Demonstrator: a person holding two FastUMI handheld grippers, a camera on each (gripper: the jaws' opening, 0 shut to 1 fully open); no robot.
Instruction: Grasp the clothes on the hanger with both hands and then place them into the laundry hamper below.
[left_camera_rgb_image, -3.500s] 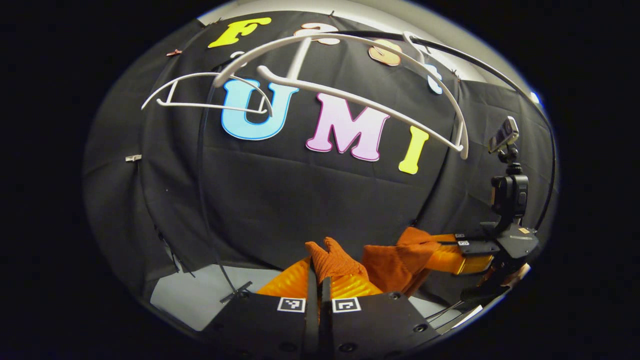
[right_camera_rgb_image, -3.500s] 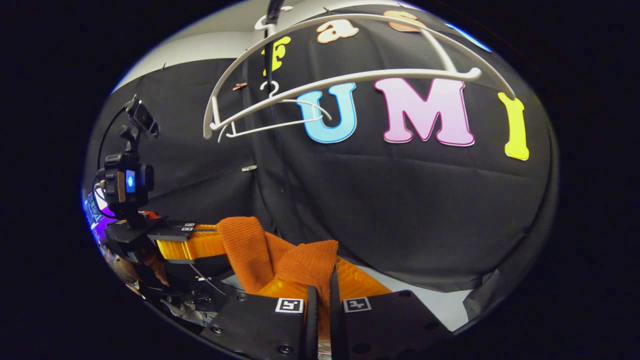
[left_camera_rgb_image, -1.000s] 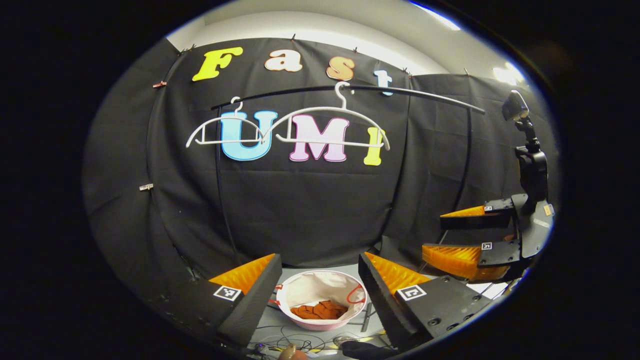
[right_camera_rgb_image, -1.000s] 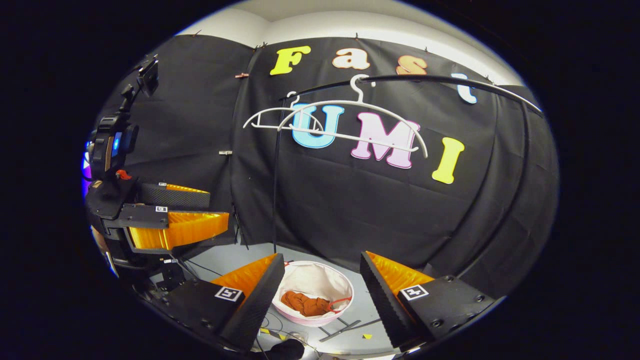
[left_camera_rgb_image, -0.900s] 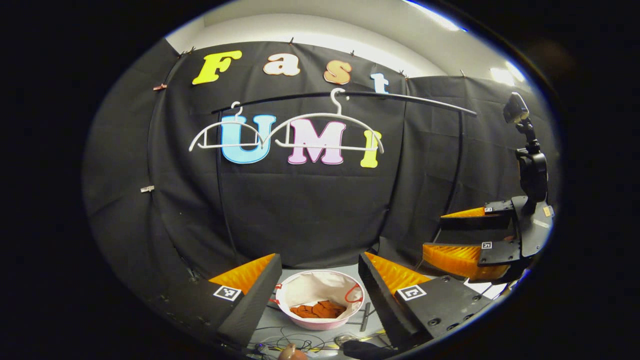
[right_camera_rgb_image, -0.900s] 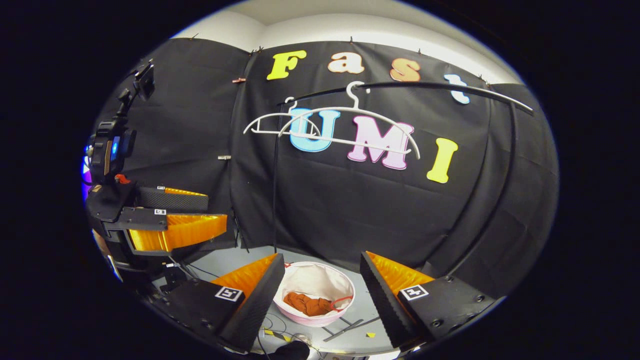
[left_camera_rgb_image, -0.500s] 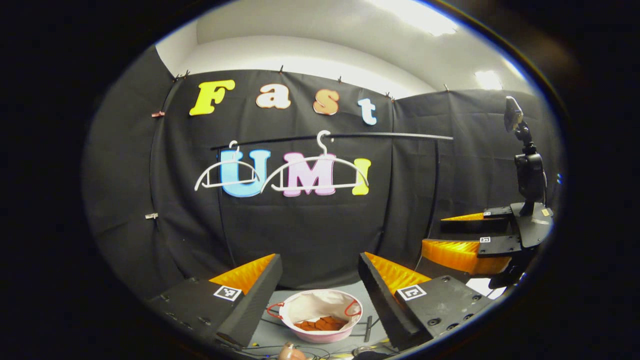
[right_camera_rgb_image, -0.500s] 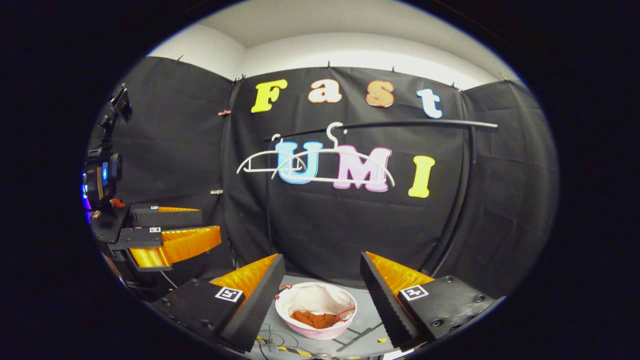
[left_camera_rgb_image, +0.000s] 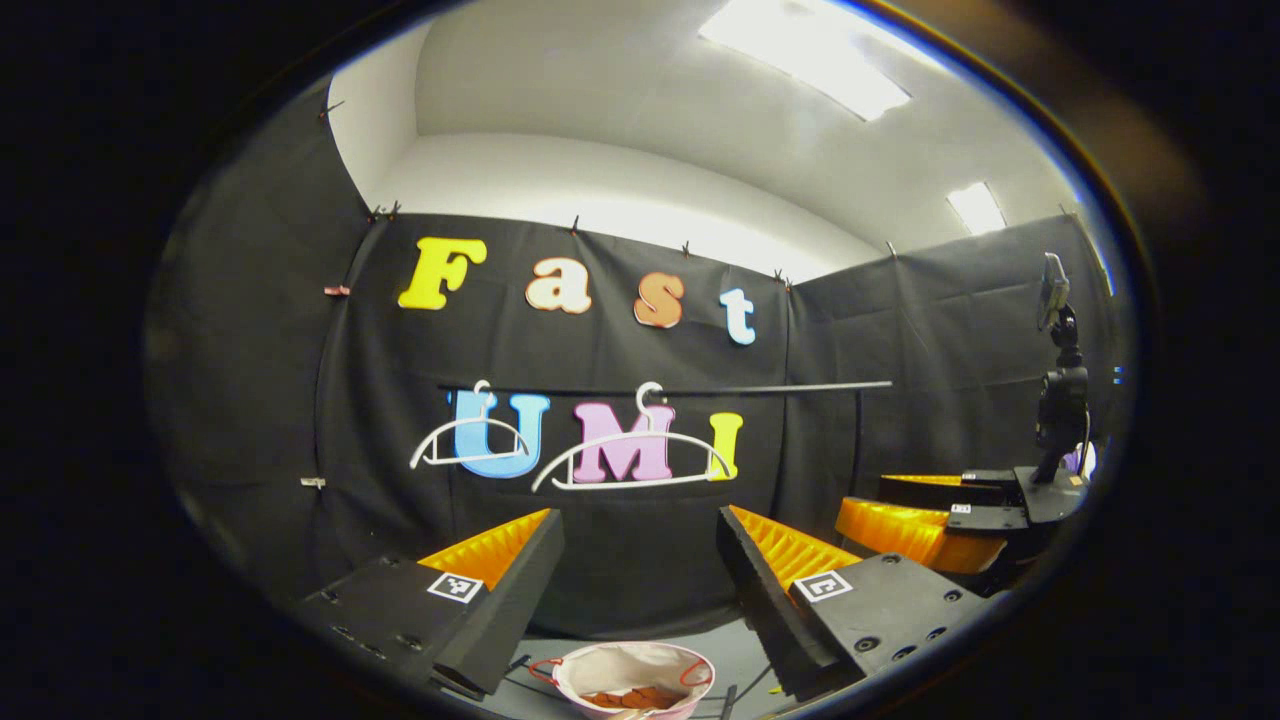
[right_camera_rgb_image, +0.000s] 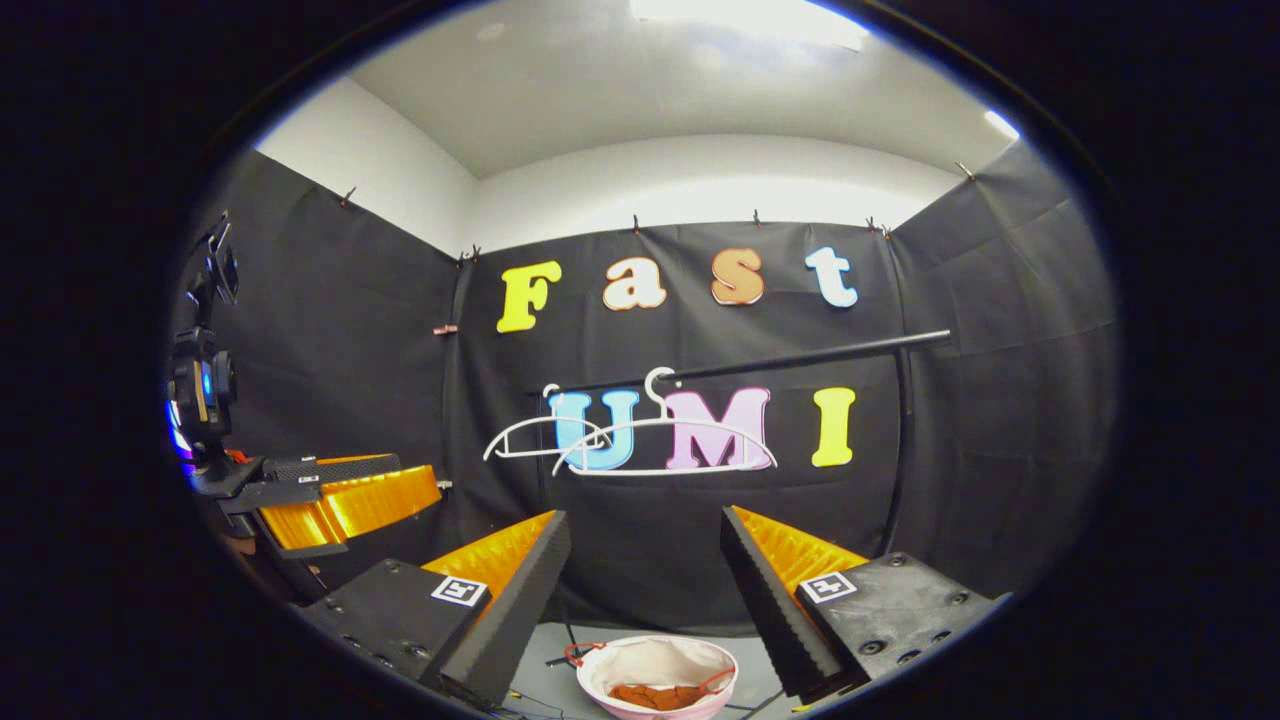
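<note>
Inside a booth walled in black cloth under white ceiling lights, the orange clothes (right_camera_rgb_image: 657, 695) lay bunched in the laundry hamper (right_camera_rgb_image: 612, 668) on the grey floor, also seen low in the left gripper view (left_camera_rgb_image: 632, 697). Above, two white hangers (right_camera_rgb_image: 662, 437) hung bare on the black rail (right_camera_rgb_image: 800, 358). The left gripper (left_camera_rgb_image: 640, 560) and right gripper (right_camera_rgb_image: 645, 565) were both held well above the hamper, fingers spread wide and empty. By all appearances, the job was finished.
</note>
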